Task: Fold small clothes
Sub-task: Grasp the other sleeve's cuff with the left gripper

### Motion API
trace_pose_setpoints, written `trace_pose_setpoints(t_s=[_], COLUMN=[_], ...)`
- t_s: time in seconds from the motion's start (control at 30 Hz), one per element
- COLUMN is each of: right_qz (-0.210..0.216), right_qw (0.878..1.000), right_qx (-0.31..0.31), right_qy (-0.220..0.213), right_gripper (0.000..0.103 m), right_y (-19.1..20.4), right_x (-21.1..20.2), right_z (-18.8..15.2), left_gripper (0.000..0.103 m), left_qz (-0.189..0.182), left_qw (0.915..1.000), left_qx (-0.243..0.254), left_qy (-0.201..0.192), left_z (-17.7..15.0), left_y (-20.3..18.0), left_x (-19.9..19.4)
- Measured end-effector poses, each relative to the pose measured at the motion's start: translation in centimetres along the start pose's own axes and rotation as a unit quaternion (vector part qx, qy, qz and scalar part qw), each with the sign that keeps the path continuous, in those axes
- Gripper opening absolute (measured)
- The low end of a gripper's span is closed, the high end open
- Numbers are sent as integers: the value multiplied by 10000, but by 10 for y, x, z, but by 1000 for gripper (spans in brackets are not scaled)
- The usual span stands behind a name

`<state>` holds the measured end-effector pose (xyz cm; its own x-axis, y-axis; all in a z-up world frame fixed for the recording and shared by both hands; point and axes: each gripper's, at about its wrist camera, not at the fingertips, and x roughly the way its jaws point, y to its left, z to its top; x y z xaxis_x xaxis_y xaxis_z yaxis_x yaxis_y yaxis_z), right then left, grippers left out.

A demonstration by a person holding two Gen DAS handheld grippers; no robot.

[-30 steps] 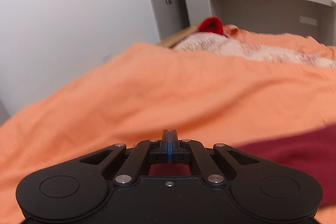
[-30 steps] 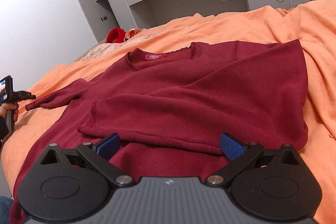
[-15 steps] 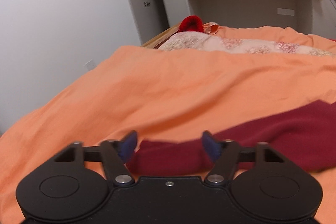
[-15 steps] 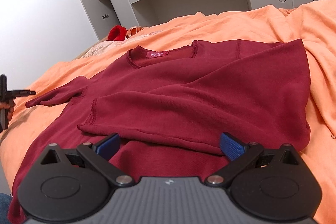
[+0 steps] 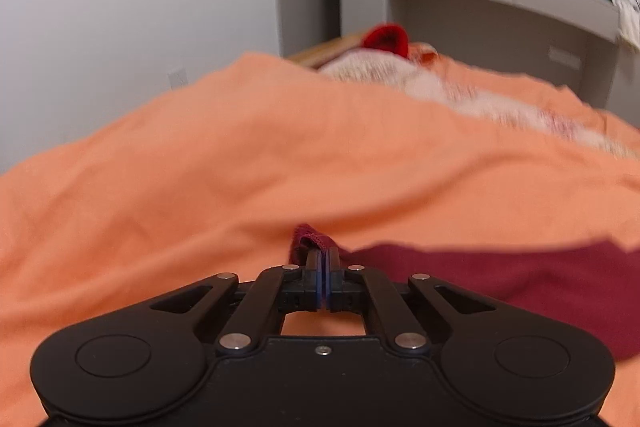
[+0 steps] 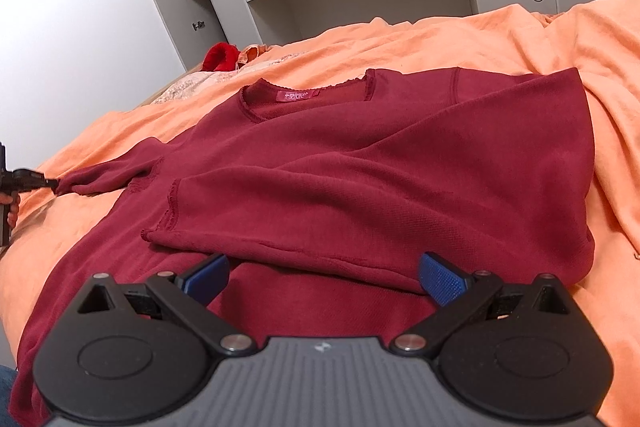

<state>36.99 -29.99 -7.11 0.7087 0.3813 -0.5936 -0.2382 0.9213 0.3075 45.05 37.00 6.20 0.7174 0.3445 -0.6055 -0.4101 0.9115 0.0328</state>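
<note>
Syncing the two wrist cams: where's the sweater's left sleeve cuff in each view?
Left wrist: sleeve cuff at lower centre, pinched in the left gripper.
Right wrist: cuff at far left edge, at that gripper's tip.
Shared landmark: red plush item by the cabinet.

We see our left gripper as a black body with two round caps, triangular cutouts, silver screws and thin blue-lined fingers, and our right gripper as black linkages over a ribbed grey plate, tipped with textured blue pads.
</note>
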Motion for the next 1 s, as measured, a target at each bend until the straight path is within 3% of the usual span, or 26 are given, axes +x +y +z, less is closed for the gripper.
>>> trace_pose_setpoints(t_s=[0.17, 0.3, 0.37, 0.43, 0.53, 0.6, 0.63, 0.73, 0.83, 0.9, 0.93, 1.0], right_qz=[8, 12, 17, 34, 75, 106, 112, 112, 112, 114, 113, 101], right_qw=[10000, 10000, 10000, 10000, 10000, 9999, 9999, 9999, 9999, 9999, 9999, 9999], right_qx=[5, 6, -3, 6, 41, 74, 84, 78, 64, 71, 71, 62], right_qy=[28, 34, 29, 24, 9, -1, -1, -1, -3, -4, -5, -10], right_gripper=[103, 103, 103, 103, 103, 103, 103, 103, 103, 103, 103, 103], right_y=[-1, -2, -3, -4, -5, -6, -6, -6, -6, -5, -5, -4], right_x=[2, 3, 3, 3, 3, 3, 3, 2, 2, 2, 2, 2], right_z=[-1, -2, -1, -1, -2, -2, -2, -1, -2, -2, -2, -2], left_gripper=[0, 1, 5, 14, 40, 67, 70, 71, 82, 83, 82, 66], left_qz=[246, 671, 921, 827, 709, 584, 580, 562, 432, 443, 413, 166], left_qw=[9987, 9974, 9953, 9950, 9962, 9973, 9973, 9974, 9974, 9966, 9963, 9958], left_qx=[-194, -26, -277, -562, -468, -324, -269, -284, -445, -590, -696, -900], left_qy=[-391, -267, -76, 21, -175, -302, -368, -340, -367, -354, -291, -106], left_z=[39, 61, 64, 64, 60, 58, 55, 43, 25, 14, 9, -1], left_y=[-17, -40, -41, -40, -46, -48, -46, -38, -21, -10, -4, 8], left_x=[-2, 24, 42, 51, 47, 39, 33, 16, 2, -4, -4, -2])
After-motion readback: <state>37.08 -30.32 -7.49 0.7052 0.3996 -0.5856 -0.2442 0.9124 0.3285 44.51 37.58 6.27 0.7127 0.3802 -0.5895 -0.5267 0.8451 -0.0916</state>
